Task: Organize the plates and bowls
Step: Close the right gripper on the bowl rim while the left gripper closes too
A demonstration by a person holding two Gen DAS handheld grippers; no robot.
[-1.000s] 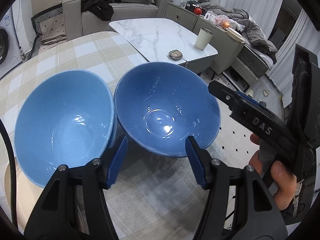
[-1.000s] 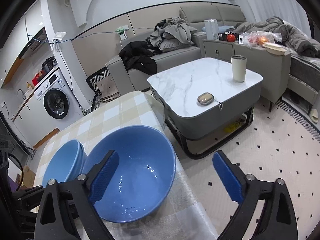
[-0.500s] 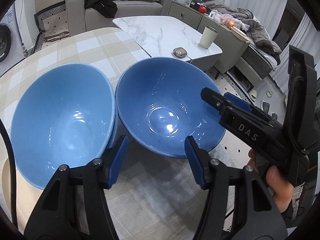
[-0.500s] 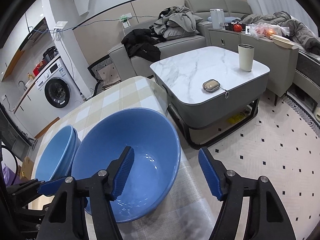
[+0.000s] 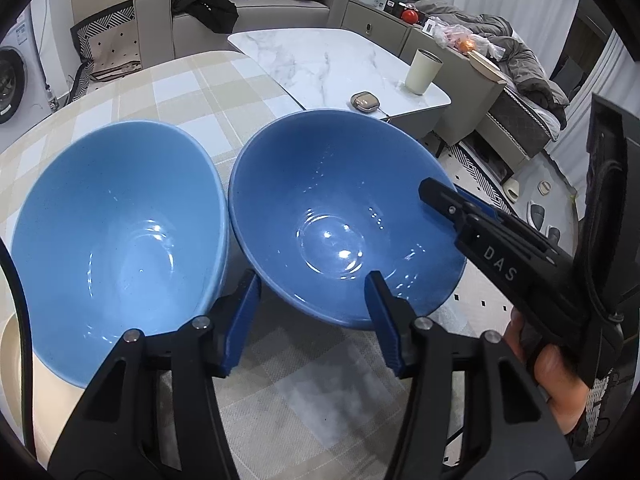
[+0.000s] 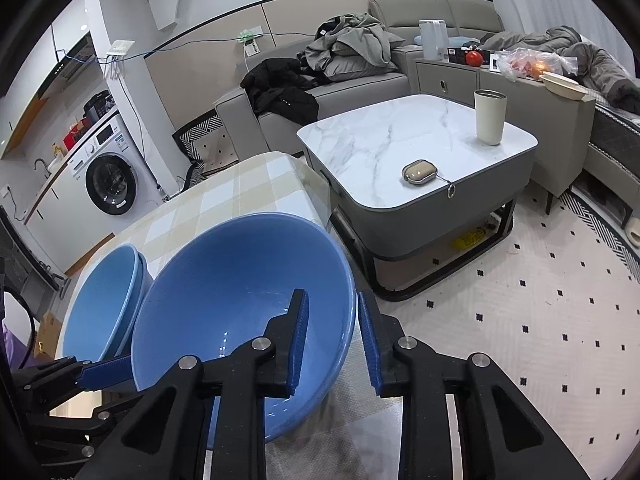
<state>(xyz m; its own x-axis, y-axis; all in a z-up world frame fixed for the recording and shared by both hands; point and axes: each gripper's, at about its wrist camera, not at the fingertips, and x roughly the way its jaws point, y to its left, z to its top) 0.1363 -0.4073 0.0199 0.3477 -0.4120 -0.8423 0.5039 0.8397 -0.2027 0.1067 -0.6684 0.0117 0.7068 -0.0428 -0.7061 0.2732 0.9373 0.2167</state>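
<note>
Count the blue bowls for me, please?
2 plainly: a darker bowl on the right, a lighter bowl beside it on the left. Its doubled rim suggests another nested underneath.

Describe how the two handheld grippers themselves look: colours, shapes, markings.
Both are black plastic tools. The left gripper and right gripper each carry two ribbed blue finger pads on angular black arms with silver pivot bolts. The right one's side reads "DAS" in white. A black cable trails beside the left.
</note>
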